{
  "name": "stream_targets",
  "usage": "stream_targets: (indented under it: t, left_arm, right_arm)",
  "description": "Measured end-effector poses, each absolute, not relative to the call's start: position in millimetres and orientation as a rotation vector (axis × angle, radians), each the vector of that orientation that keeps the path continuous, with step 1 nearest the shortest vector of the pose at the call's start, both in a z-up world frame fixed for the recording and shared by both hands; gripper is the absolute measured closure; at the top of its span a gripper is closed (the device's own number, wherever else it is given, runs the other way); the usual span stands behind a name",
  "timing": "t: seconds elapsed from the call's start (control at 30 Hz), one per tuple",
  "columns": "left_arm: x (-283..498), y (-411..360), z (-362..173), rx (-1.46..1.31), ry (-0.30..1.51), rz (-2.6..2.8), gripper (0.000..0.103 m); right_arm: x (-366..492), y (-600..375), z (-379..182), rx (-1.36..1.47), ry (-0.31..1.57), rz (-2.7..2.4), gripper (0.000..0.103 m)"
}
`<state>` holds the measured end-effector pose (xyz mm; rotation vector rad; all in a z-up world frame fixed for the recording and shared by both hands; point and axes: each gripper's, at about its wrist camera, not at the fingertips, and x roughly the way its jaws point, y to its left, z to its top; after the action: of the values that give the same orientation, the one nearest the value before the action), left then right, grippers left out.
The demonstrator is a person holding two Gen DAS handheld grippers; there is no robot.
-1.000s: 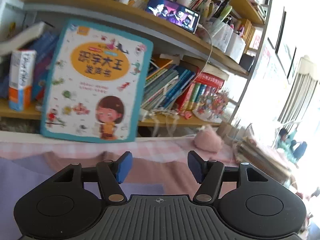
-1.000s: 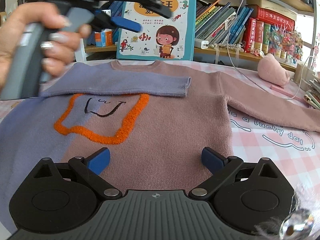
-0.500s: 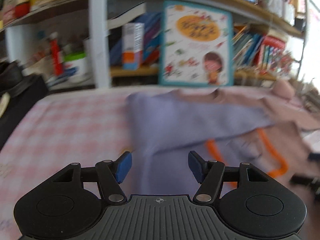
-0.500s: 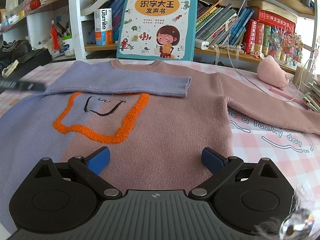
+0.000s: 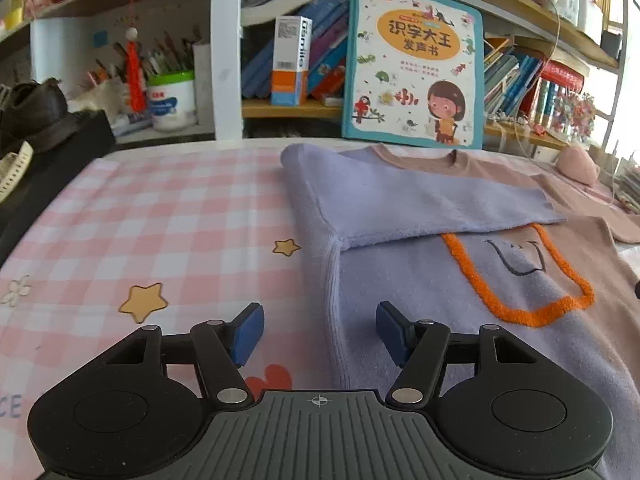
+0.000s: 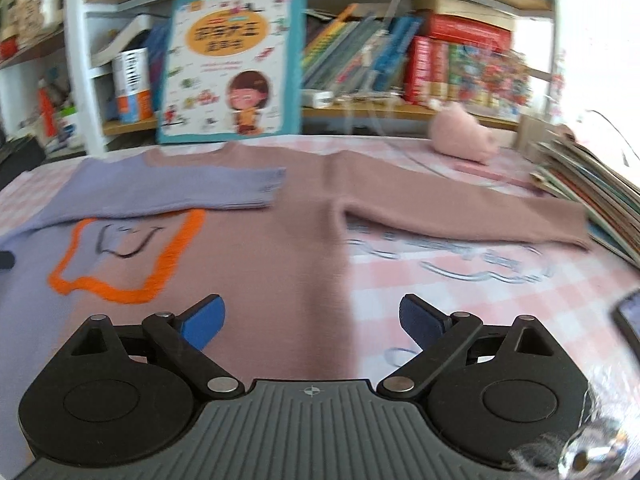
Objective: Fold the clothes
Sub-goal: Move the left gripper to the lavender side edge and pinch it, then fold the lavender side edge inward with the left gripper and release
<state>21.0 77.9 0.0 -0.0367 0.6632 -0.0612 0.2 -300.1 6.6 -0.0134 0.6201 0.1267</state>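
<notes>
The left gripper (image 5: 320, 334) hung released, its blue pads apart over the lilac side seam of a sweater (image 5: 460, 280), nothing pinched between them. The right gripper (image 6: 312, 318) was closing, its pads still wide and empty above the pink side edge of the same garment.

The sweater lay flat on a pink checked tablecloth (image 5: 168, 220), half lilac, half dusty pink, with an orange outline (image 5: 520, 280) around a small drawn smile. Its lilac sleeve (image 5: 420, 204) was folded across the chest; the pink sleeve (image 6: 460, 216) stretched towards three o'clock.

At twelve o'clock a children's book (image 5: 414, 64) with Chinese characters leaned on a shelf. A white and orange box (image 5: 290, 60) beside it carried lettering too small to read. The right wrist view was blurred, so writing on the cloth under the pink sleeve was illegible.
</notes>
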Motion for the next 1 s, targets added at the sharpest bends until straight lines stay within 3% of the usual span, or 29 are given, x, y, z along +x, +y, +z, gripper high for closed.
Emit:
stream_targets:
  t: [0.2, 0.33, 0.37, 0.43, 0.53, 0.6, 0.73, 1.0]
  left_arm:
    - [30.1, 84.8, 0.1, -0.072, 0.655, -0.069, 0.041]
    - [35.3, 92.3, 0.5, -0.132, 0.644, -0.073, 0.044]
    - [36.7, 93.7, 0.5, -0.144, 0.641, -0.074, 0.046]
    - [39.0, 91.9, 0.2, -0.129, 0.637, -0.073, 0.068]
    - [39.1, 90.1, -0.1, -0.117, 0.633, -0.093, 0.085]
    - [38.6, 94.3, -1.0, -0.149, 0.629, -0.109, 0.090]
    - [37.7, 108.0, -2.8, -0.229, 0.627, -0.122, 0.095]
    - [25.2, 132.9, 0.7, -0.238, 0.612, -0.048, 0.096]
  right_arm:
    - [1.4, -316.1, -2.3, 0.029, 0.660, 0.088, 0.047]
    - [4.7, -314.9, -1.8, 0.043, 0.659, 0.108, 0.064]
    - [6.0, -313.6, -1.4, 0.044, 0.661, 0.116, 0.065]
    - [7.5, -310.6, -1.1, 0.042, 0.663, 0.122, 0.070]
    - [8.4, -307.7, -1.3, 0.048, 0.661, 0.129, 0.078]
    - [8.1, -305.4, -1.6, 0.045, 0.658, 0.126, 0.079]
    - [7.2, -298.7, -0.5, 0.028, 0.659, 0.122, 0.086]
    - [8.3, -273.1, -0.4, -0.002, 0.662, 0.184, 0.088]
